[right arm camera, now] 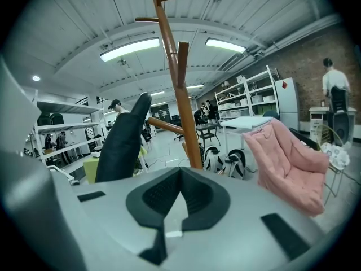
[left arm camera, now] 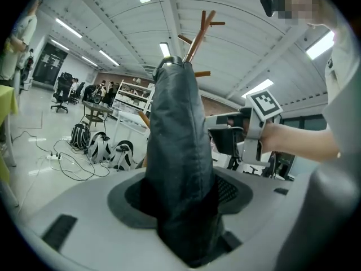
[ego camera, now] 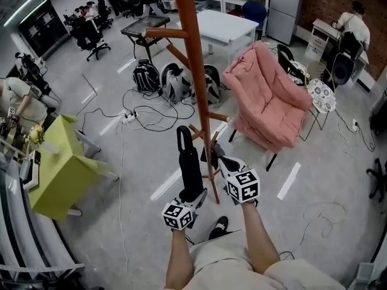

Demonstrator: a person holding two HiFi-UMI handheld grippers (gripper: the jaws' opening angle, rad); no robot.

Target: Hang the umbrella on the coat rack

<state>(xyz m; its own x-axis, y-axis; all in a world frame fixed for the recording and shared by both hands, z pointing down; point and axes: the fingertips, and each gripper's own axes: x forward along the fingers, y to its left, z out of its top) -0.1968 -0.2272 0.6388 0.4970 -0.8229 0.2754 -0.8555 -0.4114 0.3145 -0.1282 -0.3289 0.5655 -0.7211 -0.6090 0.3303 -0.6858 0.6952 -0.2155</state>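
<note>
Grey concrete floor (ego camera: 145,162) of an open workroom, with furniture and bags standing about on it.

The brown coat rack (ego camera: 196,71) stands on splayed feet near the middle. Just to its right sits a pink padded armchair (ego camera: 266,98) on thin dark legs. Beyond the rack's pole, a row of black-and-white backpacks (ego camera: 174,83) rests side by side. A white power strip (ego camera: 129,117) and loose black cables (ego camera: 154,121) trail across the floor near them. What looks like a yellow-green table (ego camera: 57,165) stands at the left. Short white tape strips (ego camera: 289,181) mark the floor. Farther back stand a white table (ego camera: 221,26), a small black table (ego camera: 145,26) and black office chairs (ego camera: 91,38).
</note>
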